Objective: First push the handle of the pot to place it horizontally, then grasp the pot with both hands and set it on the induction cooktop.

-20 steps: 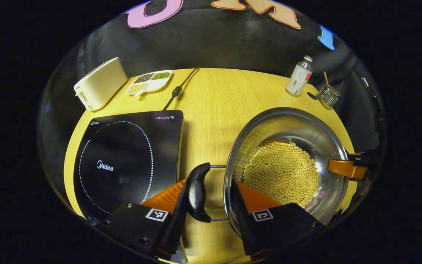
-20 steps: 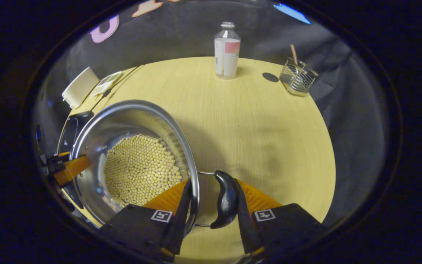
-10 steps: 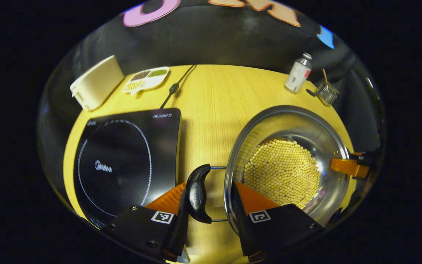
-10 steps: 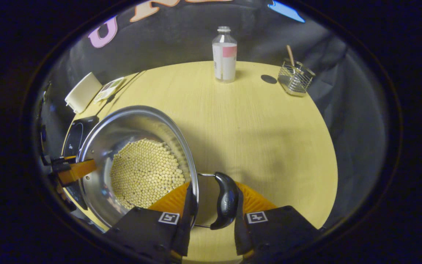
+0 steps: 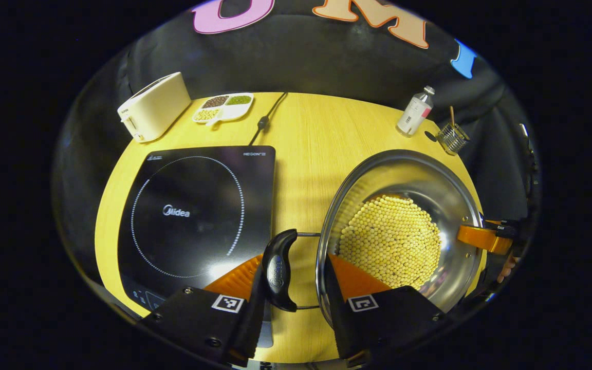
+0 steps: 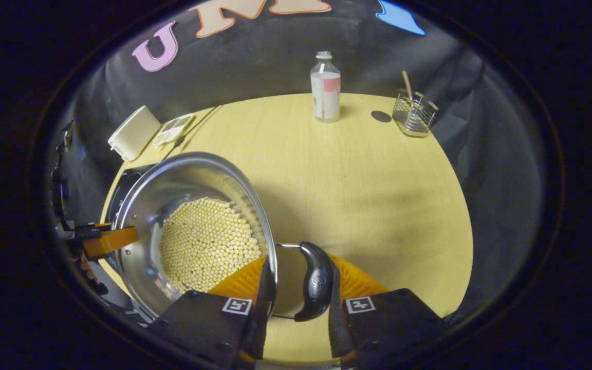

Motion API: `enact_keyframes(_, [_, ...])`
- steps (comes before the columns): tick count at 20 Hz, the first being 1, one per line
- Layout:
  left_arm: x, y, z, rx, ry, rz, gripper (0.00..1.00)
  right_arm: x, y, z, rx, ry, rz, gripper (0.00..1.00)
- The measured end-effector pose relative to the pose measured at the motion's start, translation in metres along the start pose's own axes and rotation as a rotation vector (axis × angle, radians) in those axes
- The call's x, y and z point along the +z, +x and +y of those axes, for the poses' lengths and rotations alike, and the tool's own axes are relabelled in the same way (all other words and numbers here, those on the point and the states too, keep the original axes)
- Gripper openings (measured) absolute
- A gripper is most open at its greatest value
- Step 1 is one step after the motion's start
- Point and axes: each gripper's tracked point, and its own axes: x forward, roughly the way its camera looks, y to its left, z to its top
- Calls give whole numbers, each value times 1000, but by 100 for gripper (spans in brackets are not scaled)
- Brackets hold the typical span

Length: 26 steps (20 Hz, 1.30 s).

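Observation:
A steel pot [image 5: 429, 180] holding yellow beans [image 5: 388, 241] hangs a little above the wooden table [image 5: 301, 144], held at both sides. My left gripper [image 5: 293, 277] is shut on the pot's black left handle [image 5: 278, 270] and rim, one finger outside the handle, the other inside the pot. My right gripper [image 6: 298, 282] is shut the same way on the right handle [image 6: 316, 282] and rim; it also shows at the pot's far side [image 5: 483, 237]. The black induction cooktop [image 5: 188, 210] lies just left of the pot.
A white toaster [image 5: 154, 105], a divided dish of beans [image 5: 223, 106] and the cooktop's cable [image 5: 270, 115] sit at the back left. A bottle [image 6: 326, 87] and a wire basket [image 6: 414, 113] stand at the back right.
Both grippers have risen with the pot and shifted toward the cooktop. More of the cooktop shows in the left gripper view. Both grips are unchanged.

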Motion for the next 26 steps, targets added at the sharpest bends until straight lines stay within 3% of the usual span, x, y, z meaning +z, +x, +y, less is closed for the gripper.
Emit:
enact_keyframes(4, [7,-25,30,27,17,-26,59,-5,9,-3,35,12,-19,48])
enact_keyframes(7, [12,-27,50,-6,31,-30,59,-9,7,-1,5,28,-26,52])
enact_keyframes(8, [13,-25,57,-23,36,-29,59,-9,7,-2,-10,29,-29,47])
enact_keyframes(14, [28,-20,128,-80,97,-45,59,-9,3,0,-70,82,-43,47])
enact_keyframes(18, [34,-15,181,-86,98,-34,59,-5,0,-2,-82,75,-27,51])
enact_keyframes(19, [33,-12,190,-89,93,-28,59,-3,0,-2,-85,73,-23,47])
enact_keyframes(21, [33,-6,208,-90,87,-15,59,-1,-4,-3,-94,63,-7,51])
enact_keyframes(26, [47,2,237,-87,101,-40,58,9,-9,-5,-95,59,17,47])
